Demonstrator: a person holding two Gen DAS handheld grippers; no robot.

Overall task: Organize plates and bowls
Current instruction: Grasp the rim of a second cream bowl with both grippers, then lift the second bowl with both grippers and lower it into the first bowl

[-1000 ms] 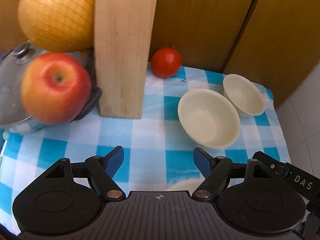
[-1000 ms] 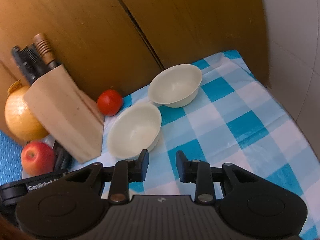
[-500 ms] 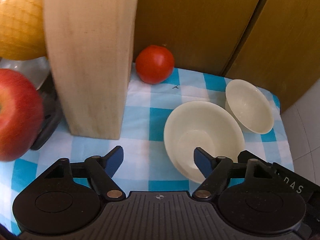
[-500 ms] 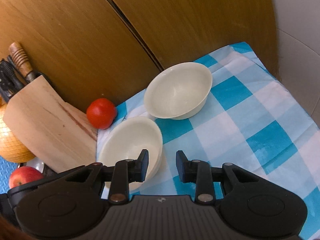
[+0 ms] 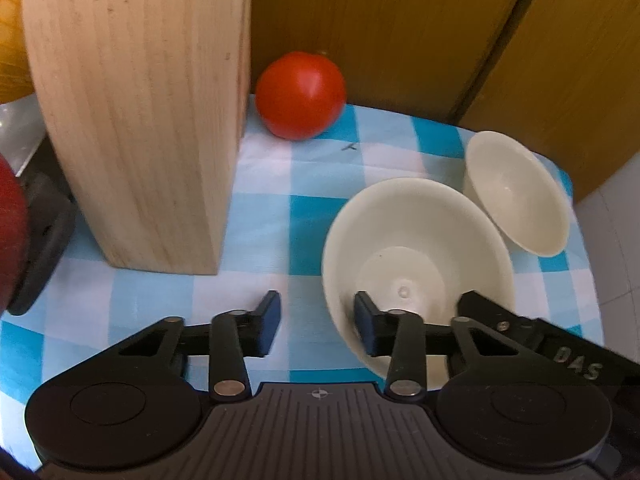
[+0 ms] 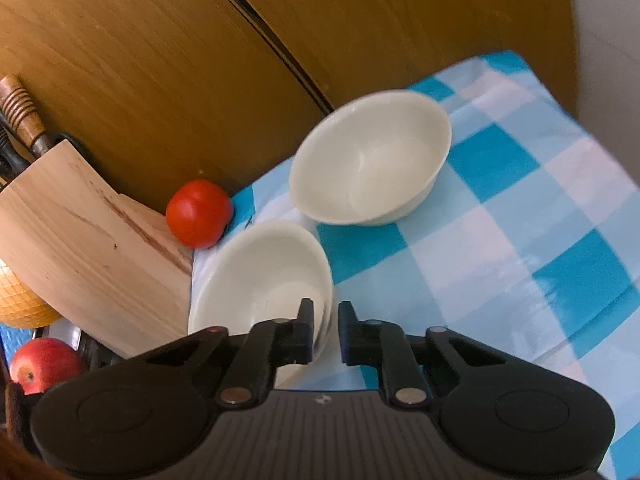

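At the bottom of the left view, the left hand-held gripper (image 5: 316, 326) is wide open, one finger inside the near bowl (image 5: 416, 256) and one outside its rim. The right hand-held gripper (image 6: 324, 330) straddles the same bowl's (image 6: 260, 280) opposite rim with a narrow gap, not yet pinching. Best to seat the rim deep before closing, then lift level toward the far bowl (image 6: 370, 160) at mid-frame on the checked surface (image 6: 520, 220), clear of the tomato (image 6: 199, 213).

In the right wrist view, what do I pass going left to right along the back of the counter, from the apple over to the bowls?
Apple → knife block → tomato → nearer bowl, its rim between the right tool's fingers → farther bowl on the checked cloth.
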